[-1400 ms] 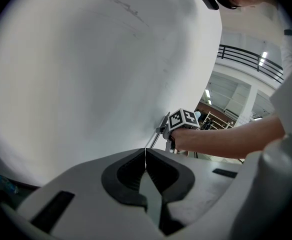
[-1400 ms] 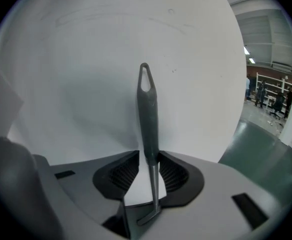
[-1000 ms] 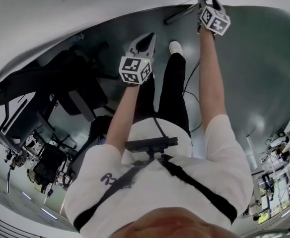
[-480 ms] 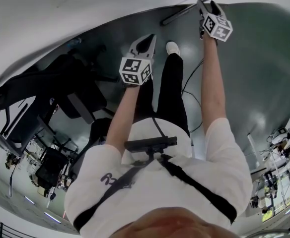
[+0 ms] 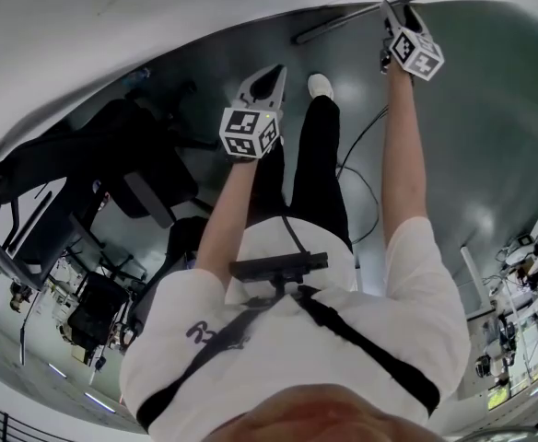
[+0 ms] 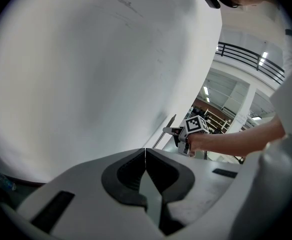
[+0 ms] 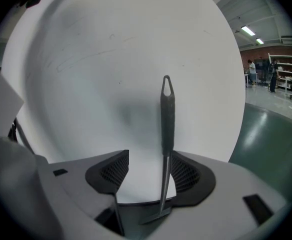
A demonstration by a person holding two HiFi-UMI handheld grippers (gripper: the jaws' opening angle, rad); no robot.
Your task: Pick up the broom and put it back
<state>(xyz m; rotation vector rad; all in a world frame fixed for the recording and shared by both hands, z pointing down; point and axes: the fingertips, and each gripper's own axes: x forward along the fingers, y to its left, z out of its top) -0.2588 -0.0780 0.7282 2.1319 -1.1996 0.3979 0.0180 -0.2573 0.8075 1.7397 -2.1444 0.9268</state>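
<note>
The broom shows as a thin dark handle point(image 5: 343, 23) lying against the foot of the white wall point(image 5: 158, 17). In the right gripper view the handle point(image 7: 167, 114) stands upright with a hanging loop at its top. It sits between the jaws of my right gripper point(image 7: 148, 159), close to the right pad point(image 7: 186, 174). The jaws stand wide apart, so this gripper is open. From the head view my right gripper point(image 5: 396, 9) is at the wall, far right. My left gripper point(image 5: 274, 74) hangs lower, shut and empty, its pads point(image 6: 145, 151) meeting. The broom head is hidden.
A black chair and dark equipment point(image 5: 131, 164) crowd the left. A black cable point(image 5: 366, 150) trails over the green floor point(image 5: 490, 118). The person's white shoe point(image 5: 321, 86) is near the wall. In the left gripper view the right gripper's marker cube point(image 6: 196, 125) is beside the wall.
My right gripper has moved to the right along the wall, and the broom handle now reaches further right. The left gripper has stayed in place.
</note>
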